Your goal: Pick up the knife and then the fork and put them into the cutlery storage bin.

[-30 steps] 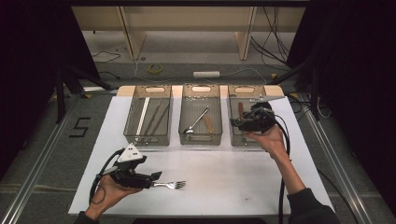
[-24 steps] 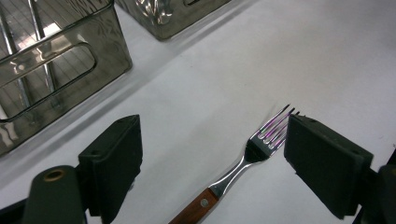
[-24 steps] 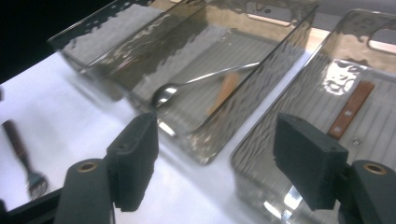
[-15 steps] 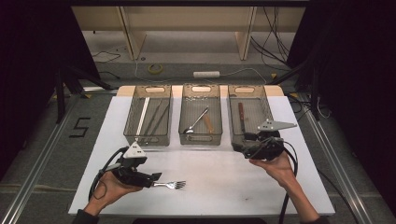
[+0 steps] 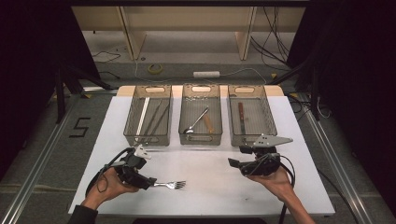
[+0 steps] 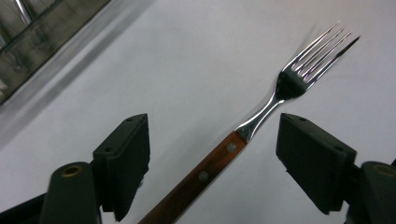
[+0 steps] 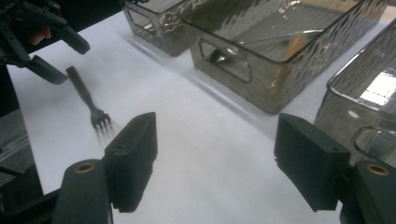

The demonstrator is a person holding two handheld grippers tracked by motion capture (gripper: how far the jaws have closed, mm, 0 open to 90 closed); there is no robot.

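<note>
Both my tongs stand spread, pinching nothing. My left gripper [image 5: 152, 183] has its jaws either side of the fork [image 6: 261, 121], and they have just been drawing a little closer, though the pads are clear of the wooden handle. That fork lies flat on the white table [image 5: 205, 163], at about seven o'clock on the sheet, tines pointing toward three o'clock. In the left gripper view the handle's butt end is cut off by the bottom edge, and the tine tips are a bit blurred.

My right gripper [image 5: 236, 163] hovers at roughly five o'clock on the table, jaws aimed across toward nine o'clock, with bare white table between them.

Further out, three clear bins sit in a row at twelve o'clock. The left bin [image 5: 148, 119] holds long thin pieces I can't make out through its wall. The middle bin [image 5: 201, 116] has a spoon [image 5: 196, 122] and a brown-handled piece, the right bin [image 5: 248, 116] a brown-handled item [image 5: 241, 114] whose working end is hard to tell.
</note>
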